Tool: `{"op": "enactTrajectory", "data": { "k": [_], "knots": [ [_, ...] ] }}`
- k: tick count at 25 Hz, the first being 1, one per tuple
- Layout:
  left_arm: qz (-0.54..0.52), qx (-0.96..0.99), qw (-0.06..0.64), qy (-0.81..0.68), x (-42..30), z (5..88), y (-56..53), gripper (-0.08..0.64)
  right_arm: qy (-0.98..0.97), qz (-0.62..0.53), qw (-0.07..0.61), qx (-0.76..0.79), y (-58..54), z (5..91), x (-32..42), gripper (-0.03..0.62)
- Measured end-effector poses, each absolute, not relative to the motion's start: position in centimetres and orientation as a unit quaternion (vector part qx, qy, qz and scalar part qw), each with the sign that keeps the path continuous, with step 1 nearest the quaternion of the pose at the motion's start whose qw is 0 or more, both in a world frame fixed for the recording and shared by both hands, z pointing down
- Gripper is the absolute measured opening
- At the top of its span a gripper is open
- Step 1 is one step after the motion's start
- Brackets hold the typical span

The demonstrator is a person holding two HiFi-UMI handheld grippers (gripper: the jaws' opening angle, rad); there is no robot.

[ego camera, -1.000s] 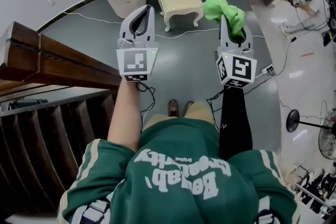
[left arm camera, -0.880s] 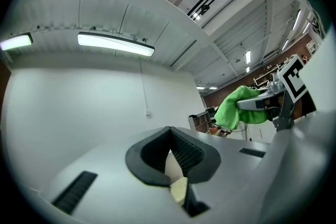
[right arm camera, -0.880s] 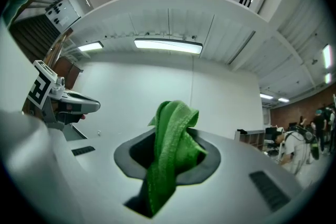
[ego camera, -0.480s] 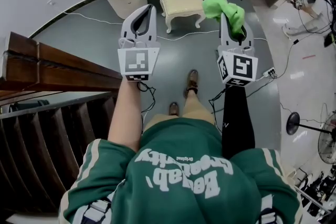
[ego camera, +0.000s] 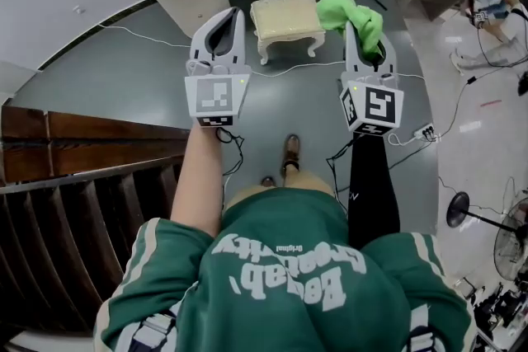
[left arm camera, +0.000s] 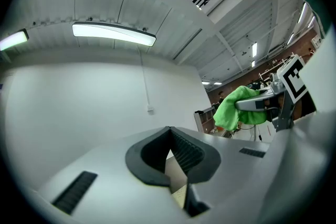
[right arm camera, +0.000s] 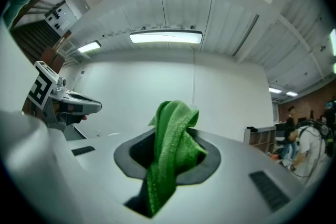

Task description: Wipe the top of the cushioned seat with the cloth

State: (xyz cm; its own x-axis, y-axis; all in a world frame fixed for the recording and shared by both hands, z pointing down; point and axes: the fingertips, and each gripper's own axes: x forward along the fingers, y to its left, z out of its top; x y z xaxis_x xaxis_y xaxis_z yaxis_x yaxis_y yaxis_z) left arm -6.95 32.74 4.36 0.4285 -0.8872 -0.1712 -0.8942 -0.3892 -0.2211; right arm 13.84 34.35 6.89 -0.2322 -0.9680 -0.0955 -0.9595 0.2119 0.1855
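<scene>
Right gripper view: crumpled bright green cloth (right arm camera: pixel 170 149) pinched between the jaws.

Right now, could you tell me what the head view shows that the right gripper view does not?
Only the head view shows the cushioned seat standing on the floor ahead. Only the right gripper view shows the ceiling light and how the green cloth sits pinched between the jaws of the right tongs. Both show that cloth, the right tongs and the left tongs.
</scene>
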Motion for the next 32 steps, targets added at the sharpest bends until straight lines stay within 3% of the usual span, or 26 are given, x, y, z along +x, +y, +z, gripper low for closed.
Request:
{"op": "enactTrajectory", "data": {
  "k": [13,32],
  "knots": [
    [0.001,-0.814,0.142,0.563,-3.1,5.8,24.1,0.015,-0.807,-0.094,0.015,0.583,24.3,8.7,16.4,0.086],
    [-0.028,-0.828,0.099,0.551,-4.6,10.3,7.6,0.015,-0.805,-0.060,0.049,0.588,9.5,12.5,14.3,0.086]
  ]
}}
